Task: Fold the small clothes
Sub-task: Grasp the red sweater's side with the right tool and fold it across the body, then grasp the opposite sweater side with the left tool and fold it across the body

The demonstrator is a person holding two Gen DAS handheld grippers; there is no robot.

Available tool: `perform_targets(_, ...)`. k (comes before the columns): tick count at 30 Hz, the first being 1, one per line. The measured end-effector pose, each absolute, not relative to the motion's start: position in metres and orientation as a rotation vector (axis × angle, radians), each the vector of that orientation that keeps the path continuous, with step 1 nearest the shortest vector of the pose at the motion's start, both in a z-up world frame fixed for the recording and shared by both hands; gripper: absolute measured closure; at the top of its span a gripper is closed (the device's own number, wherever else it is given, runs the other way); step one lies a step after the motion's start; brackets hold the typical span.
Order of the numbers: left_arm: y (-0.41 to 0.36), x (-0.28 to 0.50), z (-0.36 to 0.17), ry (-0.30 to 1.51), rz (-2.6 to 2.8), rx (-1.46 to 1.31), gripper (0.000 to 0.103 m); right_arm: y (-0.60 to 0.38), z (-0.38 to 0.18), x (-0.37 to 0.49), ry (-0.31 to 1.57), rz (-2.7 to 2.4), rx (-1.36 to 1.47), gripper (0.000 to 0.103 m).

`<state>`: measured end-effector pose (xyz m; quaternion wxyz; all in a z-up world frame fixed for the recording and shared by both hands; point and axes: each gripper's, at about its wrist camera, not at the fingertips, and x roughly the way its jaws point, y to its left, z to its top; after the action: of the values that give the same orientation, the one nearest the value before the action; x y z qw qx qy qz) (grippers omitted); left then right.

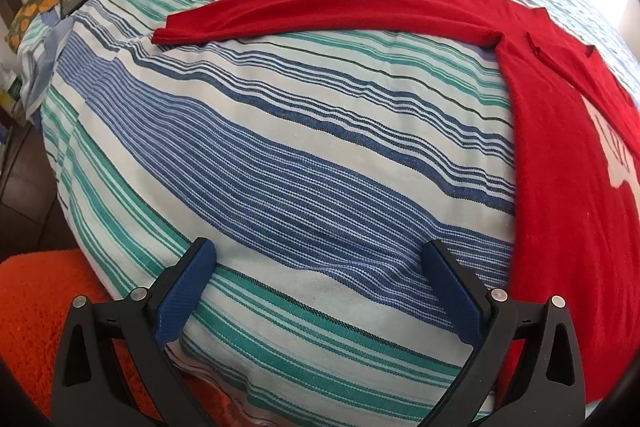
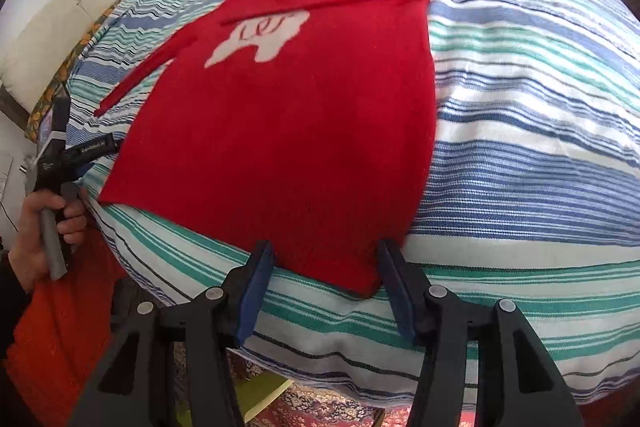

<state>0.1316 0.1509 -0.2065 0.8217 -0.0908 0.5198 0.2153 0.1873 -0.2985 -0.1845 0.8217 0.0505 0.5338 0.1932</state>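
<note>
A red sweater lies flat on the striped bed, its left sleeve stretched out, ready for folding. The right hand-held gripper, spread, straddles the near hem corner, likely to pinch it. The left hand-held gripper hovers spread over bare bedcover, empty.

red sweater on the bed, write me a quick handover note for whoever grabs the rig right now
Left tool: open, holding nothing, over the striped bedspread beside the sweater's left edge.
Right tool: open, holding nothing, at the bottom hem's right corner.
Red sweater: lies flat, print side up, hem toward the bed's near edge.
Done: one sleeve is folded across the chest.
Left: the other sleeve is still stretched out sideways; fold it in, then fold the body.
</note>
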Motion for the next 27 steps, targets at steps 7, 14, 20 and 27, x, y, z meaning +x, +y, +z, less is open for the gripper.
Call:
perform_targets(7,0.153,0.131,-0.207,1.107,0.444,-0.215,0.0,-0.379,-0.114,0.209,0.812,0.115,0.121,0.027)
perform_targets(14,0.154,0.13,-0.208,1.099,0.441,-0.222,0.001,-0.46,-0.157,0.268,0.917,-0.121,0.174,0.027)
perform_targets(20,0.157,0.131,-0.206,1.097,0.439,-0.236,0.0,-0.472,-0.218,0.256,0.989,-0.172,0.186,0.008)
perform_targets(27,0.188,0.132,-0.161,0.956,0.332,-0.482,0.002,-0.467,-0.22,0.256,0.988,-0.162,0.178,0.003)
